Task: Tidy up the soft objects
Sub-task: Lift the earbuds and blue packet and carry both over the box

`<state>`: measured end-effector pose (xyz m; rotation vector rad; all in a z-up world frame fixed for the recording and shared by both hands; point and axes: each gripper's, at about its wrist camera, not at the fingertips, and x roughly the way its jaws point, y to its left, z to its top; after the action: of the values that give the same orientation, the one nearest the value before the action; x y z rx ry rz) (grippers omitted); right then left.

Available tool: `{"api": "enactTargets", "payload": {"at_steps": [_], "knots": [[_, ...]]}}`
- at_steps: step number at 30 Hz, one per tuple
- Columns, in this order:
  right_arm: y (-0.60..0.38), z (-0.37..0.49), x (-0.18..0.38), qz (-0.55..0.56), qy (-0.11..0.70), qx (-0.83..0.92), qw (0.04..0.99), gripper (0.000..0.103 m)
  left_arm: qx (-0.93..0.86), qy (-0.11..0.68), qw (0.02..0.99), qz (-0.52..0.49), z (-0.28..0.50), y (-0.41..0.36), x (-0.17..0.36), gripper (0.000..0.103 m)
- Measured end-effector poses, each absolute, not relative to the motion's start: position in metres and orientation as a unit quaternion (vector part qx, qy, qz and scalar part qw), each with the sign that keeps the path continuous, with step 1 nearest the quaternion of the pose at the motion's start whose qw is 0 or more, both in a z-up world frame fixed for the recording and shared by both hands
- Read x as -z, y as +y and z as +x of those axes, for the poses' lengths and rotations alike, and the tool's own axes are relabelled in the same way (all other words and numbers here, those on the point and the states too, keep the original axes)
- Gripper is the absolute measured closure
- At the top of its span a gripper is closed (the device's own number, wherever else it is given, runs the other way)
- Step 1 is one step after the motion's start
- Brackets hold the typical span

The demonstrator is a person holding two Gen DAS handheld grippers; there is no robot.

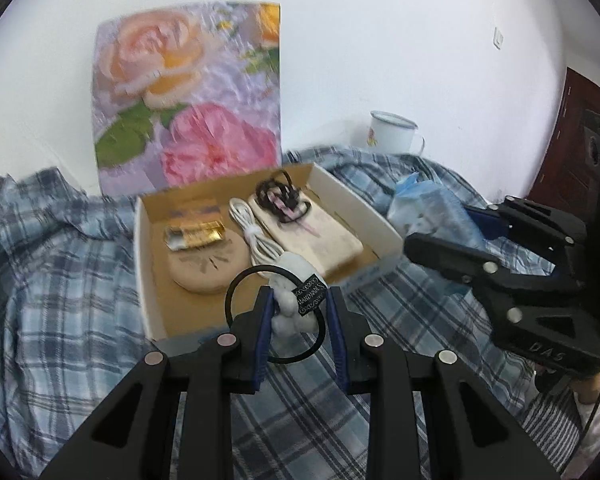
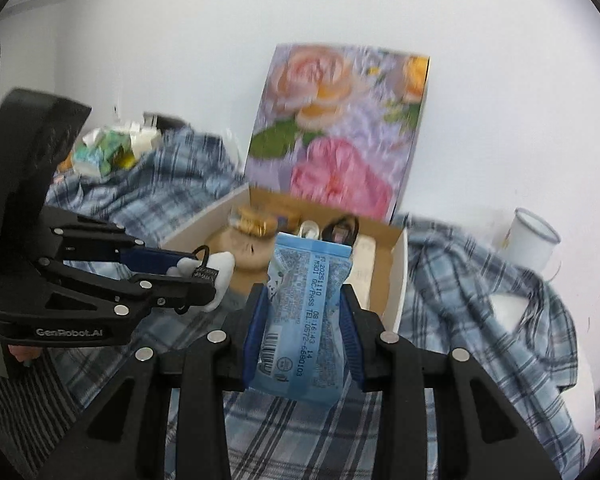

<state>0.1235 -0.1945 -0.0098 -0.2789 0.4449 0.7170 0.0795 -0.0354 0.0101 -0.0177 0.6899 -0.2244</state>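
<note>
1. At the far left, a blue plaid cloth point(image 1: 52, 264) lies rumpled over the surface; in the right wrist view a heap of crumpled wrappers point(image 2: 108, 148) sits on it near the wall.
2. The left gripper point(image 1: 300, 312) has its jaws drawn narrow on a white plush hair tie point(image 1: 290, 300). The tie's black elastic loop rings the toy, a black patterned tag hangs at its side, and it is held just above the near rim of the box.
3. The cardboard box point(image 1: 148, 280), white outside and brown inside, sits open on the cloth. From left to right it holds:
   - a round beige pad point(image 1: 204, 268) with a gold foil packet point(image 1: 194, 236) lying on top;
   - a coiled white cable point(image 1: 256, 240);
   - a cream oblong cushion point(image 1: 320, 236) with a tangle of black hair ties point(image 1: 280, 196) on its far end.
4. A floral bag point(image 1: 188, 96) printed with roses stands upright against the wall, just behind the box.
5. The right gripper point(image 2: 304, 332) has its jaws closed on a blue tissue pack point(image 2: 304, 312), held upright before the box's right corner, with its printed back facing the camera.
6. A white enamel mug point(image 1: 394, 132) stands near the wall to the right, well apart from the box; whether anything is inside it cannot be told.
</note>
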Motion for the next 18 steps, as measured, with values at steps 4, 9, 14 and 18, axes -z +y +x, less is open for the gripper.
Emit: {"api": "enactTargets", "payload": {"at_steps": [4,9,14,18], "knots": [[-0.194,0.12,-0.007,-0.125,0.191,-0.349,0.909,0.068,0.099,0.318,0.943,-0.004,0.075,-0.031,-0.026,0.075],[-0.188,0.114,-0.027,-0.119,0.165,-0.358,0.911,0.068,0.078,0.292,0.953,-0.001,0.069,-0.025,-0.045,0.075],[-0.182,0.109,-0.047,-0.119,0.137,-0.363,0.914,0.068,0.062,0.265,0.962,0.002,0.064,-0.019,-0.065,0.075],[-0.183,0.107,-0.066,-0.107,0.115,-0.366,0.917,0.068,0.055,0.248,0.967,0.0,0.064,-0.012,-0.083,0.075]]}}
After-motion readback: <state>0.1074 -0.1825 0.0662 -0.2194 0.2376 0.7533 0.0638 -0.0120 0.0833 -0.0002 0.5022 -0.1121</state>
